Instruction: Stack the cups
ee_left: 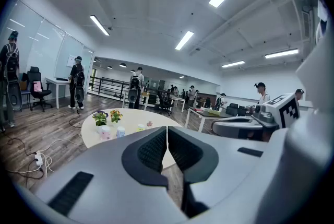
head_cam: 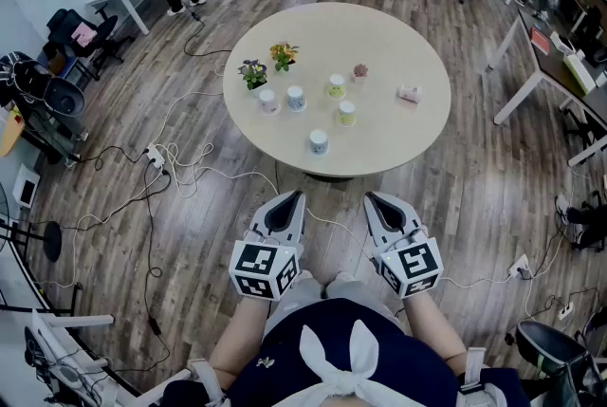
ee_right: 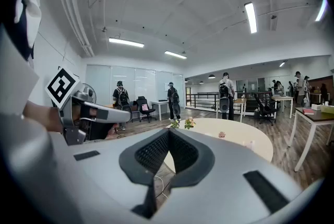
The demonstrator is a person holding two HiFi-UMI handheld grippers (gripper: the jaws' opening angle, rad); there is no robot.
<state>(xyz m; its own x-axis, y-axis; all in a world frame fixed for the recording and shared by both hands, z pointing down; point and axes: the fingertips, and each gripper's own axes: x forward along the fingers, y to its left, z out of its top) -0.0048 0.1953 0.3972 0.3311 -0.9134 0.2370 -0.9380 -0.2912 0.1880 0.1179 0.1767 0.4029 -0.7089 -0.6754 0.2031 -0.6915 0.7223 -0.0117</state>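
Left gripper (head_cam: 295, 197) and right gripper (head_cam: 371, 198) hover on the near side of the round table (head_cam: 398, 45), jaws pressed together and empty, while the cups (head_cam: 347, 113) sit clustered mid-table by two little plants (head_cam: 253, 73), so a careless reach could topple a neighbour.

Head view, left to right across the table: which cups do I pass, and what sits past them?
pink cup → blue-patterned cup → cup nearest the table edge → yellow cup → small pink object
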